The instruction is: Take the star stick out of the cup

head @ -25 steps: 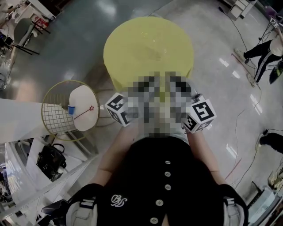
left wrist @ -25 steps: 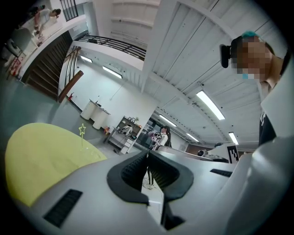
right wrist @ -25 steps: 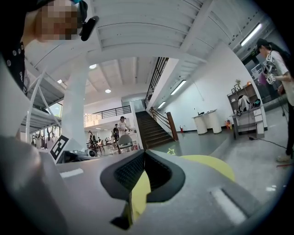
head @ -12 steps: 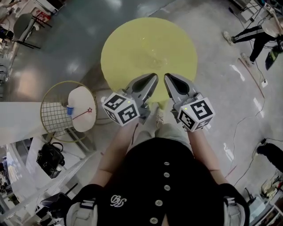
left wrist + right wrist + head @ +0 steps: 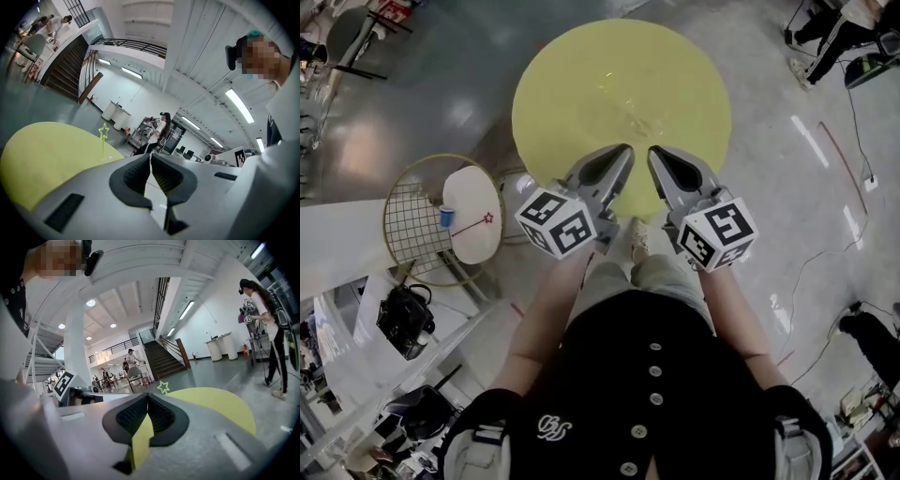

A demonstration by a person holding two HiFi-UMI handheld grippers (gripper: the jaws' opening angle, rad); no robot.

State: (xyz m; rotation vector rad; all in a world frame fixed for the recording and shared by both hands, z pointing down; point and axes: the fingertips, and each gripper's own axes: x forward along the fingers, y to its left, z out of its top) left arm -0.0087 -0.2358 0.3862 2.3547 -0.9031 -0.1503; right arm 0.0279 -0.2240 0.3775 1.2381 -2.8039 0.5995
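Note:
A thin yellow-green star stick stands upright on the round yellow table; the right gripper view also shows its star. Faint glints of something clear show mid-table in the head view; I cannot make out a cup there. My left gripper and right gripper hover side by side over the table's near edge, both shut and empty, well short of the stick. In their own views the left gripper and right gripper have their pads closed together.
A small white side table in a gold wire frame stands to the left, bearing a blue cup and a red star stick. A black bag lies on the floor below it. People stand far off to the right.
Both grippers have moved forward until their jaws reach over the yellow table's near edge. The head view has tilted slightly, and the table sits larger and closer.

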